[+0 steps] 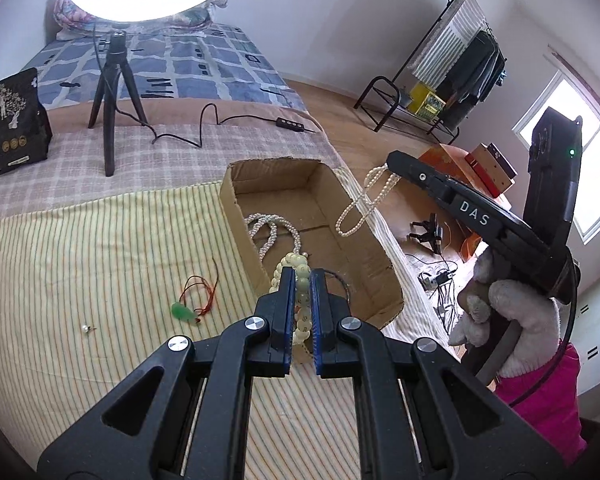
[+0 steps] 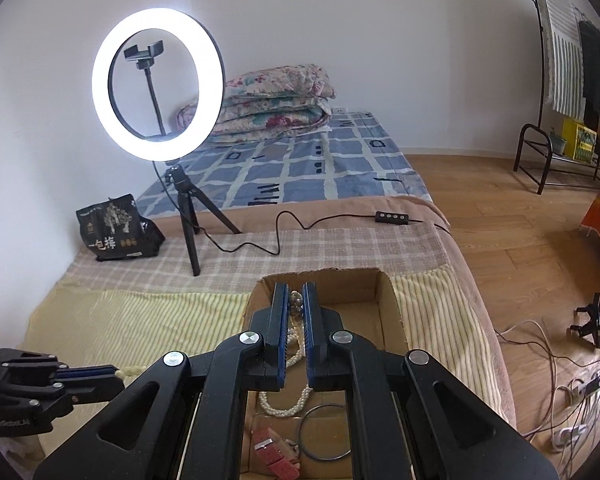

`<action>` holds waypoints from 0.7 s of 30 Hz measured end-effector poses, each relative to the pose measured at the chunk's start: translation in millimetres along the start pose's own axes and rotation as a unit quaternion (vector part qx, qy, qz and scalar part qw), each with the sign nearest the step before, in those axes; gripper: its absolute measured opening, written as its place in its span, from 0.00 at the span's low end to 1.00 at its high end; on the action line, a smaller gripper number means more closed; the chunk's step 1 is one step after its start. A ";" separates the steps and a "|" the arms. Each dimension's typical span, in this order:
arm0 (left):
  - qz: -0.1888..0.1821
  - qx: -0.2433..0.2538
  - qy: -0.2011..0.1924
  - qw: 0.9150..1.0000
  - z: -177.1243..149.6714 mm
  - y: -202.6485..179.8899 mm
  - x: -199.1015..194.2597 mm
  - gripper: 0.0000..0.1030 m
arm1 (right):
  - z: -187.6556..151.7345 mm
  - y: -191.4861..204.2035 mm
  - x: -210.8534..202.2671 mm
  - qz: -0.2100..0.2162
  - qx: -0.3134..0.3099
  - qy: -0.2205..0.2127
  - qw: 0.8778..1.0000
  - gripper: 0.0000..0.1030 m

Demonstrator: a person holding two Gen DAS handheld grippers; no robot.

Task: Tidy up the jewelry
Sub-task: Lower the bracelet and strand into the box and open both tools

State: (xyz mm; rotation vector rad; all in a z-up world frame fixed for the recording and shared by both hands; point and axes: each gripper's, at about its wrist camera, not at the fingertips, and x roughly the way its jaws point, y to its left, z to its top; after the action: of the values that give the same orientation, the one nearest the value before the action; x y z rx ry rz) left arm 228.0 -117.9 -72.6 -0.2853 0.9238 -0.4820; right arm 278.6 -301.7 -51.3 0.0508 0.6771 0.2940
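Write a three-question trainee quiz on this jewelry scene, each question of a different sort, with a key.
1. True or false: the left gripper is shut on a beaded bracelet.
2. Multiple choice: the pearl necklace in the right gripper hangs over
A. the tripod
B. the cardboard box
C. the floor
3. Fill in: the green pendant with the red cord lies on the striped ____, outside the box.

Key: 1 true; 2 B; 3 cloth
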 end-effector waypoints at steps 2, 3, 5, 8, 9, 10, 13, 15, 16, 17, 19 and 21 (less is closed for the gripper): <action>0.000 0.004 0.004 1.000 3.4 -5.8 8.4 0.05 | 0.8 -6.0 6.3 -0.001 0.001 0.002 1.000 0.05; -0.001 0.007 0.006 1.000 5.4 -9.7 13.6 0.05 | 0.9 -9.1 9.5 -0.001 0.002 0.003 1.000 0.05; -0.001 0.012 0.009 1.000 8.4 -14.3 22.7 0.05 | 0.5 -14.3 15.2 -0.002 0.004 0.004 1.000 0.05; -0.001 0.018 0.016 1.000 11.5 -21.3 37.1 0.05 | -0.2 -22.4 23.3 -0.003 0.007 0.006 1.000 0.05; -0.001 0.020 0.018 1.000 12.5 -23.2 41.3 0.05 | 0.0 -25.3 26.0 -0.003 0.009 0.006 1.000 0.05; 0.000 0.022 0.020 1.000 12.8 -25.0 45.3 0.05 | 0.0 -27.7 28.4 -0.003 0.010 0.006 1.000 0.05; 0.007 0.028 0.029 0.999 13.3 -28.7 56.8 0.05 | -1.0 -34.9 34.8 -0.002 0.016 0.007 1.000 0.05; 0.008 0.029 0.033 0.999 12.8 -31.2 64.3 0.05 | -3.5 -38.7 39.7 -0.003 0.018 0.010 1.000 0.05; 0.009 0.031 0.034 0.999 12.8 -32.2 66.9 0.05 | -4.6 -40.3 41.7 -0.003 0.019 0.011 1.000 0.05; 0.010 0.033 0.036 0.999 12.6 -32.7 69.8 0.05 | -6.1 -42.6 43.8 -0.003 0.020 0.013 1.000 0.05; 0.011 0.035 0.038 0.999 11.6 -34.7 74.4 0.05 | -7.8 -46.2 47.0 -0.003 0.024 0.014 1.000 0.05; 0.012 0.038 0.040 0.998 10.6 -36.3 77.8 0.05 | -9.5 -49.5 49.9 -0.001 0.029 0.017 0.999 0.05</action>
State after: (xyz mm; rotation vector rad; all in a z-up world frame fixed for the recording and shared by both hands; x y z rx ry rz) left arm 266.3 -188.6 -104.5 -0.1876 0.9838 -0.5081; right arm 322.0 -335.4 -96.1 0.1007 0.7192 0.2740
